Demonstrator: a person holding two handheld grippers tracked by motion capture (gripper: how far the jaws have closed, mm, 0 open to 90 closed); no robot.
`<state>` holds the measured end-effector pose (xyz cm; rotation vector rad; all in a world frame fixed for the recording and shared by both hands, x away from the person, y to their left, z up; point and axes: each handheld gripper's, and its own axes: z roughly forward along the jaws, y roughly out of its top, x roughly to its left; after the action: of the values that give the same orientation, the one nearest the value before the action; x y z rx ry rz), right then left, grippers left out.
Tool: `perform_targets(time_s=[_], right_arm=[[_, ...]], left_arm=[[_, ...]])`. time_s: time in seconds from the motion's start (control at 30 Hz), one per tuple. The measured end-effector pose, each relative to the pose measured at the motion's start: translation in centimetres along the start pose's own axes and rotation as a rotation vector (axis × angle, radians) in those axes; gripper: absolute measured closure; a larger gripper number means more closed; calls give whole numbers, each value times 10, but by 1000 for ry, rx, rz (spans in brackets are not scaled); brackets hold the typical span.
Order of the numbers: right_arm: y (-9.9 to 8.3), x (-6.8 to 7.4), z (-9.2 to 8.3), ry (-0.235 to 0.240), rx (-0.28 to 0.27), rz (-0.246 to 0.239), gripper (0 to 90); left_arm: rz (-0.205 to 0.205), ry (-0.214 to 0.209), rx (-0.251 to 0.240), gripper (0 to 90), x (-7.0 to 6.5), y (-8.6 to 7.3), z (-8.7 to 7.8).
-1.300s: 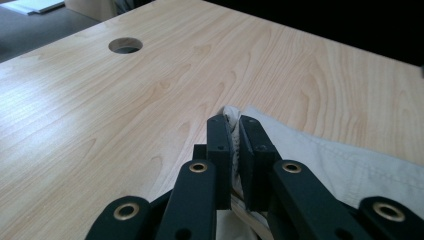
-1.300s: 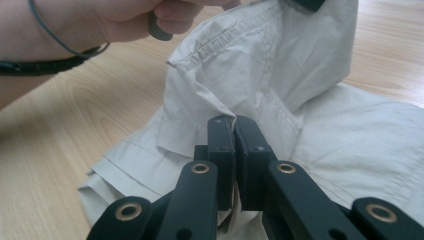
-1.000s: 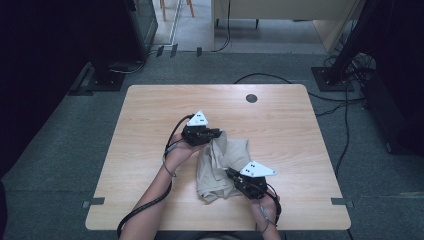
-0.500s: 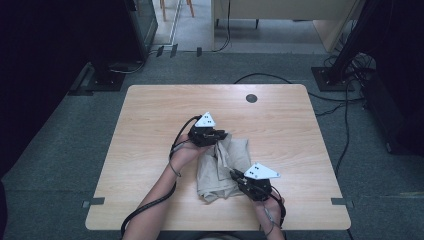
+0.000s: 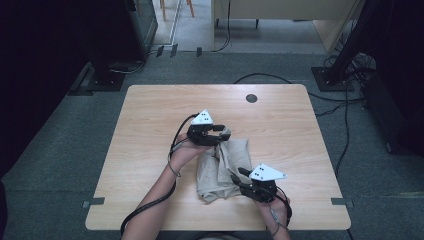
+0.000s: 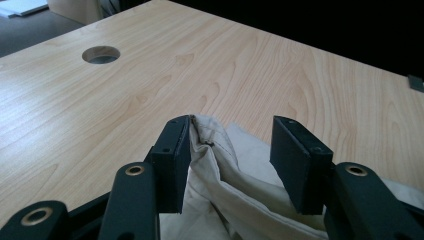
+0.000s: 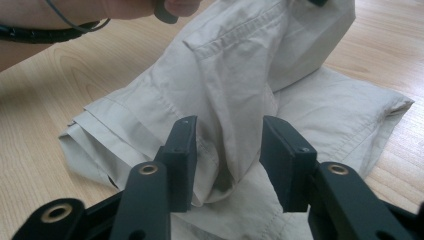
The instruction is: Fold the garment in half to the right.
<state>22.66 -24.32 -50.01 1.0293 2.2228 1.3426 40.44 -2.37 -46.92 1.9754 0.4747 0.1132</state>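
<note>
Garment (image 5: 220, 167), beige, folded and rumpled, lies on the table (image 5: 150, 125) toward its near middle, between the two hands; a seamed fold of it stands up above the flatter layers in the right gripper view (image 7: 235, 75); left gripper (image 5: 224, 134) sits at the far edge of the garment, its jaws having just been opening, now parted, with a raised hem (image 6: 207, 137) between them that leans against the left pad while the right pad stands clear of the cloth; right gripper (image 5: 236, 179) sits at the near right edge, its jaws likewise having just been opening, now parted around the upright fold, which bulges between the pads without being pinched; round hole (image 5: 251, 98) lies in the table well beyond the garment; left hand (image 5: 186, 150) rests just beside the cloth.
</note>
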Motion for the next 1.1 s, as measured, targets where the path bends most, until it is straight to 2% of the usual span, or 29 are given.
perform_targets(time_s=[0.07,0.2,0.27,0.37,0.5,0.6,0.73,0.8,0.9,1.0,1.03,1.07,1.1], right_arm=[[0,0,0,7,-2,-6,550],[0,1,-2,34,-14,-27,532],[2,1,-4,46,-24,-12,514],[6,2,-1,47,-23,-18,500],[7,5,1,55,-27,-19,488],[7,6,5,51,-11,-26,489],[5,5,7,45,-3,-18,489],[5,5,6,41,-5,-21,489],[5,4,2,40,-11,-18,488],[9,1,-4,100,-45,15,465],[12,1,-6,105,-55,12,465],[12,1,-6,105,-55,12,465],[19,1,-12,98,-67,-7,453]], left_arm=[[4,-6,-4,492,-1,2,-1],[2,-10,-42,432,-2,4,-6],[1,-3,-63,409,0,5,-9],[-27,19,-87,404,5,3,-16],[-42,56,-79,403,14,-4,-25],[-79,75,-88,385,21,-10,-30],[-78,104,-51,383,27,-17,-31],[-62,116,-19,365,27,-19,-29],[-39,113,18,351,22,-21,-22],[-4,110,52,348,16,-21,-12],[12,107,69,348,12,-20,-7],[12,107,69,348,12,-20,-7],[27,102,81,348,9,-18,-3]])
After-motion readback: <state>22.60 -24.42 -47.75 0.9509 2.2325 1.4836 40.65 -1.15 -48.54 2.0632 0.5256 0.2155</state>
